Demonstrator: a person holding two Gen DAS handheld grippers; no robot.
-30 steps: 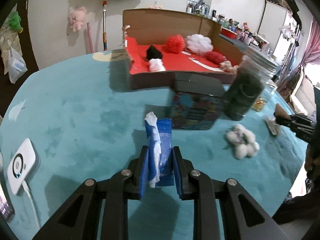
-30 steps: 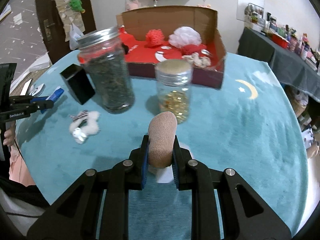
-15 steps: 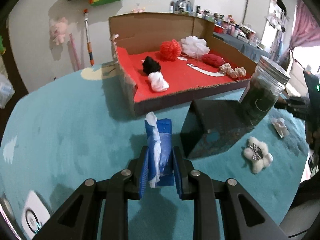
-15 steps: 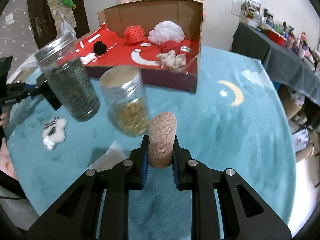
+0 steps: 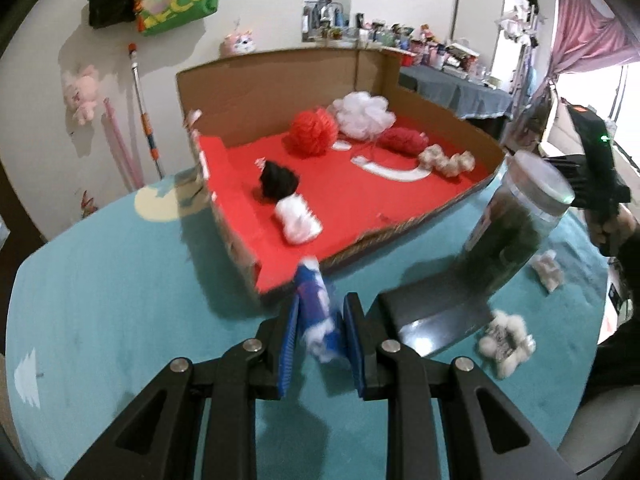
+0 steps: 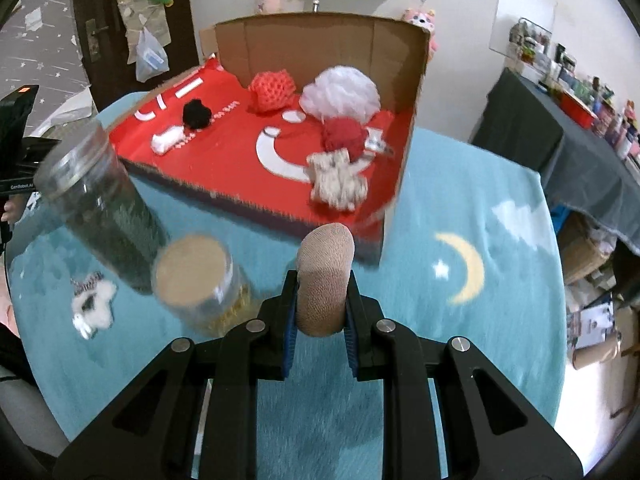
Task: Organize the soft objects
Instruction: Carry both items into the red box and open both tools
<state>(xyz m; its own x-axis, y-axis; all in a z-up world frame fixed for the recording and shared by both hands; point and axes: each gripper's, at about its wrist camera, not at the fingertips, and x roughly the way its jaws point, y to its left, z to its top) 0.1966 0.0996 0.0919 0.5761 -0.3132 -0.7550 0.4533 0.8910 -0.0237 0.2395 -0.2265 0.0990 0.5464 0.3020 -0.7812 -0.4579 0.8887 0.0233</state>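
Observation:
My left gripper [image 5: 320, 328] is shut on a blue and white soft item [image 5: 316, 312], held just before the near corner of the red-lined cardboard box [image 5: 240, 236]. My right gripper [image 6: 320, 312] is shut on a tan rolled cloth [image 6: 325, 276], held in front of the same box [image 6: 412, 152]. The box holds a red pouf [image 5: 312, 132], a white pouf [image 5: 364, 114], a black item [image 5: 278, 180] and other soft pieces. A white fluffy toy [image 5: 506, 344] lies on the teal table; it also shows in the right wrist view [image 6: 94, 308].
A tall jar of dark contents [image 5: 516, 232] and a black box [image 5: 436, 312] stand right of my left gripper. A cork-lidded jar [image 6: 196, 280] stands left of my right gripper, beside the tall jar [image 6: 100, 208]. A small white scrap [image 5: 546, 272] lies at the right.
Both grippers have moved forward toward the cardboard box, each keeping its item. The box now looms larger and the jars have slid to the sides of the views.

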